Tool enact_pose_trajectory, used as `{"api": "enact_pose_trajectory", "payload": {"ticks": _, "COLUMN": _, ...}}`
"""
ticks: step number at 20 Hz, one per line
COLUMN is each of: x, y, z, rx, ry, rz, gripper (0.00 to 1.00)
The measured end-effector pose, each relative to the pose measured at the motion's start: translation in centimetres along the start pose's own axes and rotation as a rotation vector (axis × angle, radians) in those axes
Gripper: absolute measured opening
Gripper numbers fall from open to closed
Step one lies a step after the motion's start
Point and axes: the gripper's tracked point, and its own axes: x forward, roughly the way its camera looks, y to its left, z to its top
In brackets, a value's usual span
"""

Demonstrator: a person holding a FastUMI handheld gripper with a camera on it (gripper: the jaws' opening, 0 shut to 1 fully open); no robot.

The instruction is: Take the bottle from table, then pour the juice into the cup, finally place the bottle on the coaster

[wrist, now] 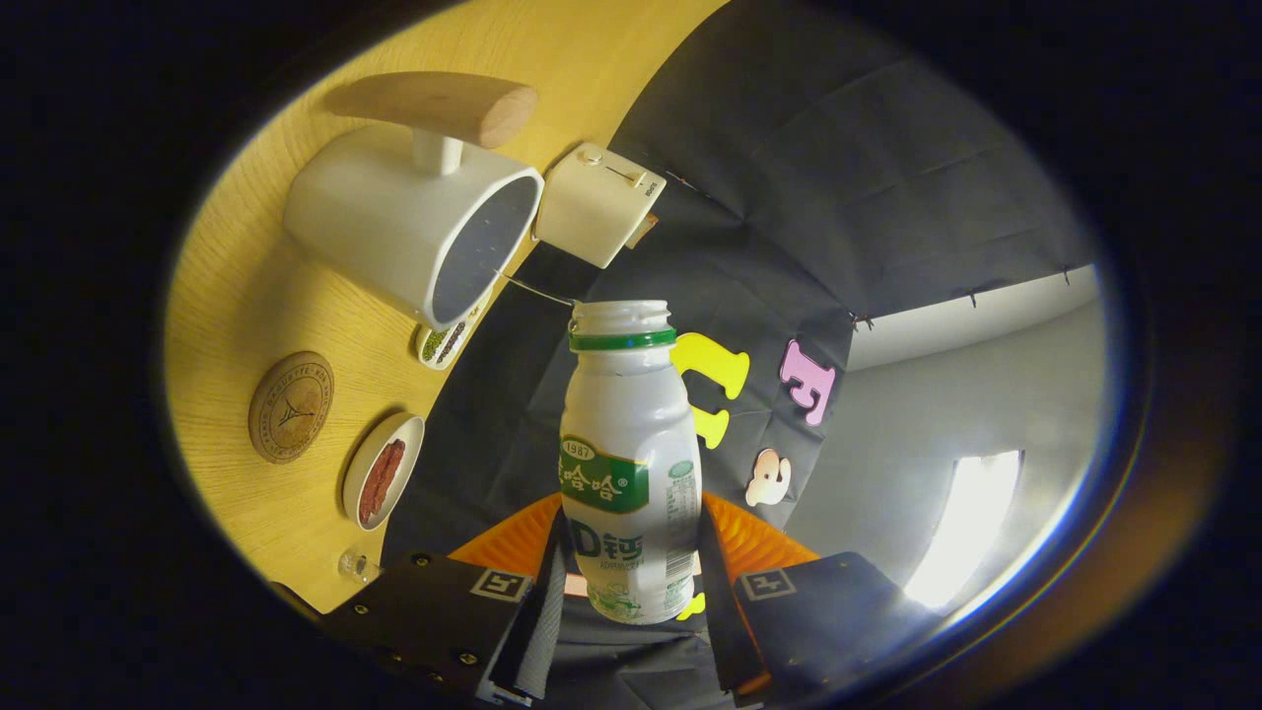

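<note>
**Bottle clamped in the gripper, tipped beside the cup**

The gripper [631, 582] is closing both fingers on the lower body of the bottle [626, 463], one finger pressing each side. The bottle is a small white plastic one with a rounded shoulder, a green neck ring and a green label; its threaded mouth is standing open with no cap, and what is inside cannot be told through the opaque wall.

The whole scene is lying tilted, with the wooden table [246, 296] sweeping up beside the fingers. Beyond the bottle's mouth the white cup [414, 222] is sitting on the table, a smooth cylinder with a rounded wooden handle; its interior is showing dark and grey, and any liquid cannot be made out. Near it a round cork-like coaster [290, 406] with a stamped design is lying flat, well apart from the bottle. A shallow white dish [385, 471] is holding something reddish. A cream-coloured box [596, 202] is resting just behind the cup.
</note>
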Motion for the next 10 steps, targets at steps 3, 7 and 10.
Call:
{"api": "enact_pose_trajectory", "payload": {"ticks": 3, "x": -0.1, "y": -0.21, "z": 0.16, "rx": -0.025, "ry": -0.013, "rz": -0.011, "gripper": 0.62}}
{"api": "enact_pose_trajectory", "payload": {"ticks": 7, "x": 0.13, "y": -0.24, "z": 0.36, "rx": -0.043, "ry": -0.02, "rz": -0.016, "gripper": 0.62}}
{"api": "enact_pose_trajectory", "payload": {"ticks": 10, "x": -0.04, "y": -0.29, "z": 0.45, "rx": -0.054, "ry": -0.023, "rz": -0.022, "gripper": 0.62}}
